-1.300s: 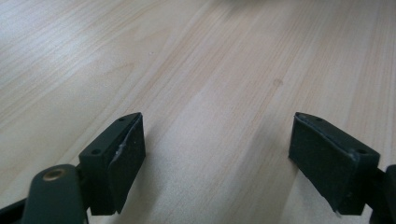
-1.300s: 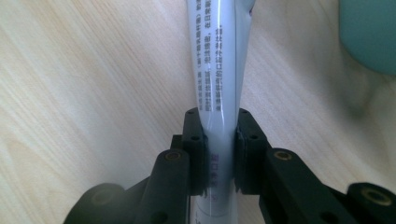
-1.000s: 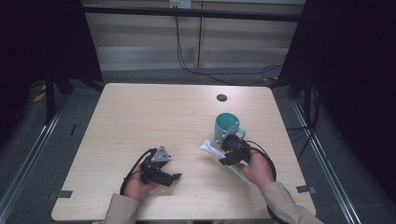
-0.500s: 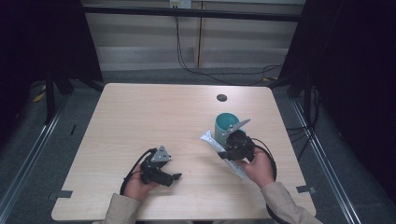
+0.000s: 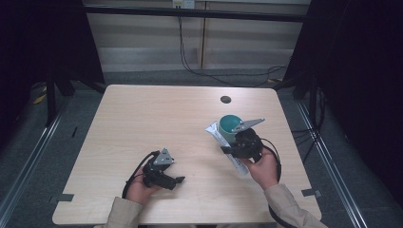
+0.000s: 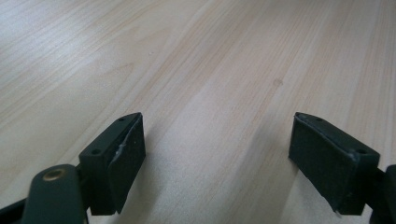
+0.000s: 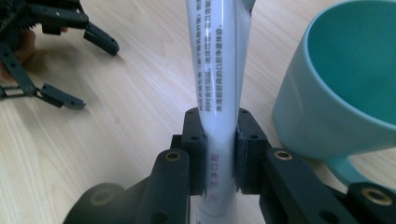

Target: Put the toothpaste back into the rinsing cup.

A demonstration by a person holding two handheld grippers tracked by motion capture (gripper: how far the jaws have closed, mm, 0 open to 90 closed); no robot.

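Between the pads of the right gripper [image 7: 219,154] sits a white tube [image 7: 218,65], clamped on both flat sides, so this gripper is closed on it; the person's right hand [image 5: 263,166] holds the gripper from behind at the near right of the worktop [image 5: 157,114], forearm coming up from the bottom edge of the high view, the gripper's grey plate tipped up toward the far side; in that view the right gripper [image 5: 234,150] lies across the tube [image 5: 219,135], which shows on either side of it.

The tube is a flattened white one, glossy, printed with small dark lettering in lines along its length and a few purple characters near the pads; its far end widens beyond the jaws.

Its long axis runs straight ahead of the right gripper, away from the hand, and on the high view it slants from the hand toward the far left; whether it rests on the worktop or is lifted I cannot tell.

Just to the gripper's right stands a teal mug [image 7: 345,84], upright, mouth open upward, close beside the tube but apart from it; its handle lies beside the right jaw.

Well off to the left, the left gripper [image 5: 179,180] rests low over bare wood in the left hand [image 5: 140,187]; its jaws stand wide apart with nothing between them.
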